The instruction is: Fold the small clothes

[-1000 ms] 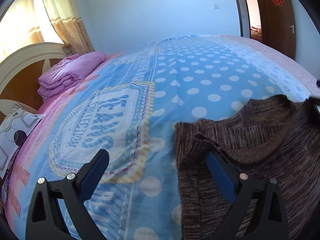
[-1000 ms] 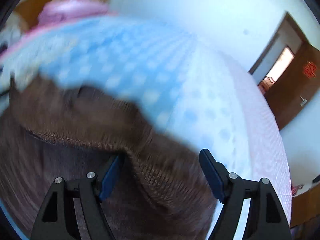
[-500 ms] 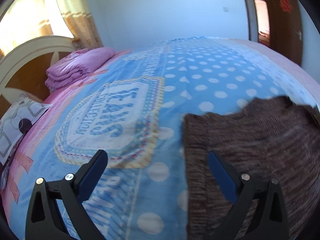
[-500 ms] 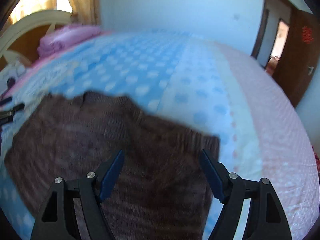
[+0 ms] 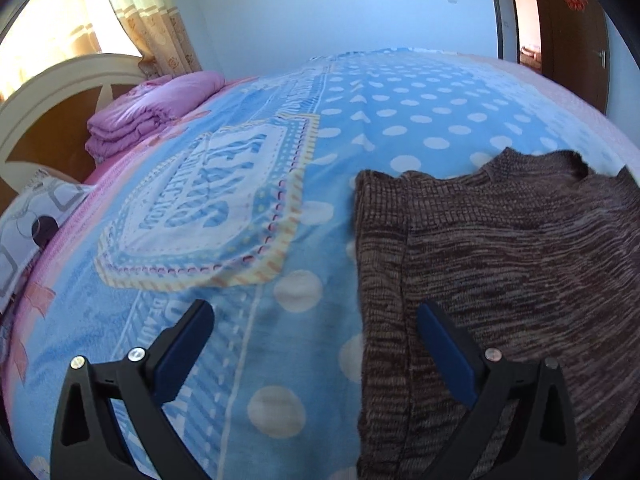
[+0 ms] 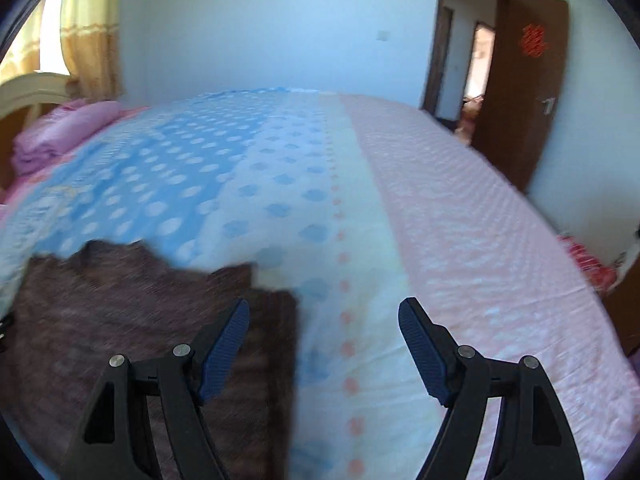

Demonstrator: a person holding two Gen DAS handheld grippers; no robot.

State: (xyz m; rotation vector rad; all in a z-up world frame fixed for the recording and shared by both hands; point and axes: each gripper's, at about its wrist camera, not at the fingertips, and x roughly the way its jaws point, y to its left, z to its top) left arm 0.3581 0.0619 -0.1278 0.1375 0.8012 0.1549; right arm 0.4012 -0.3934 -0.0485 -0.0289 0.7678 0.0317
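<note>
A brown knitted sweater vest (image 5: 500, 264) lies flat on the bed's blue dotted blanket (image 5: 280, 208). In the left wrist view it fills the right half. My left gripper (image 5: 316, 344) is open and empty above the vest's left edge, its right finger over the knit. In the right wrist view the vest (image 6: 132, 320) lies at the lower left, blurred. My right gripper (image 6: 324, 340) is open and empty above the vest's right edge, its left finger over the knit.
A folded purple quilt (image 5: 152, 112) and a patterned pillow (image 5: 24, 224) lie by the headboard (image 5: 52, 92) at the left. The blanket's right side is pink (image 6: 460, 220). A brown door (image 6: 520, 120) stands open at the far right.
Both grippers have pulled back and risen from the vest, which now lies flat and spread out. The right view has swung to the right.
</note>
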